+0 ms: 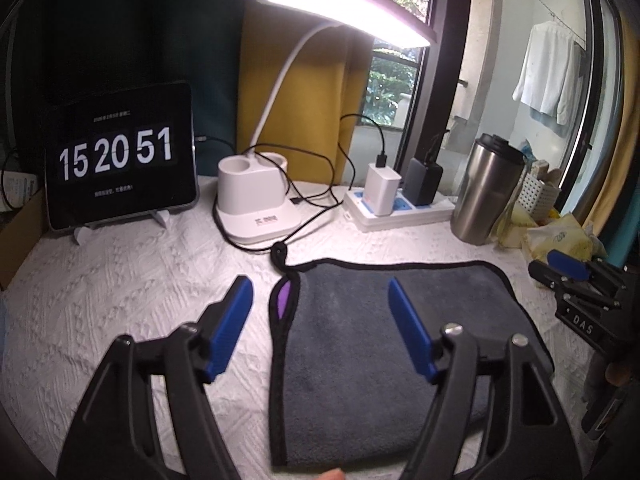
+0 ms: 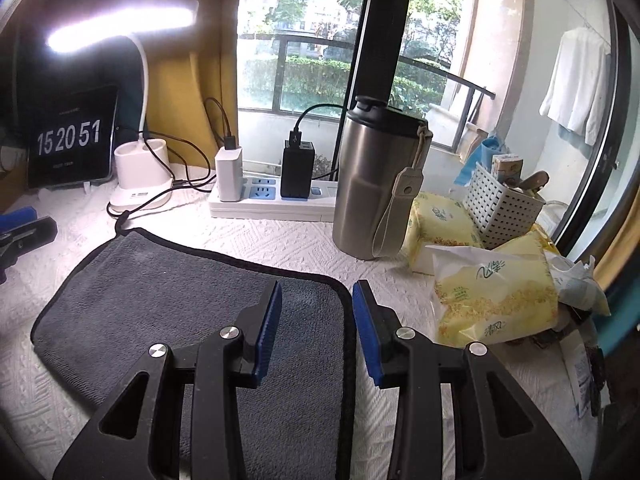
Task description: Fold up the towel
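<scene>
We see the grey towel point(image 1: 400, 344) lying folded flat on the white-covered table point(image 1: 120, 288), filling the centre and lower middle of both frames. Our left gripper point(image 1: 320, 300) hangs open, straddling the towel's left edge. Our right gripper point(image 2: 317, 296) is also spread apart, over its right edge near the tissue pack point(image 2: 492, 300).

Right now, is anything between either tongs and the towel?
Nothing visible. The grey towel lies flat on the white cloth, bare on top. Left tongs straddle its left edge, right tongs its right edge, both open. The steel tumbler stands clear behind.
</scene>
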`<state>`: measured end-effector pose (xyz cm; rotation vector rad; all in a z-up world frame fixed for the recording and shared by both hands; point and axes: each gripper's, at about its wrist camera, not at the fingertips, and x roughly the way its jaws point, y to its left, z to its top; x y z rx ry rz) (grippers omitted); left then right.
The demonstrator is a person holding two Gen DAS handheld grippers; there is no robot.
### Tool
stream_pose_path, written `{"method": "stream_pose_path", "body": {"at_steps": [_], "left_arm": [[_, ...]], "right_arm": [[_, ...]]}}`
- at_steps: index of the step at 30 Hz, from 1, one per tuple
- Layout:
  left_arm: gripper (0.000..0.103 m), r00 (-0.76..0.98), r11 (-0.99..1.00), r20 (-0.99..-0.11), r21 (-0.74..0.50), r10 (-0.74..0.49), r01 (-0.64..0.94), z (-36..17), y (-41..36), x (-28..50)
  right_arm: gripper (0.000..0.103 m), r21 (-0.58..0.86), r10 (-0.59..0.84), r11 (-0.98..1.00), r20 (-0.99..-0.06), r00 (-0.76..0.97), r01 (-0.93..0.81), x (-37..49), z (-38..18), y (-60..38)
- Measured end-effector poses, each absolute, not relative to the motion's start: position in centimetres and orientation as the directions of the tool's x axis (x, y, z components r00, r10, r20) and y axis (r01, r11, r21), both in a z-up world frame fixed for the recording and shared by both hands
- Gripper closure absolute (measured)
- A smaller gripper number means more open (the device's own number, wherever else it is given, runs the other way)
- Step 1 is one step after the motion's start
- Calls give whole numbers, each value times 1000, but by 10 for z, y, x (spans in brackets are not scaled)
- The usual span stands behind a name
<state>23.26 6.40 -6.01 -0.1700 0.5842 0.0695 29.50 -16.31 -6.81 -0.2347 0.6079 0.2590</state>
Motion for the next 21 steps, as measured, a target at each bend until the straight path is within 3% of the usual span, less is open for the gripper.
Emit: {"method": "stream_pose_path", "body": {"at_steps": [21], "left_arm": [[29, 869, 989, -495, -126, 3, -75, -35, 46, 173]], "right_arm": [[64, -121, 193, 947, -529, 827, -299, 236, -38, -174]]}}
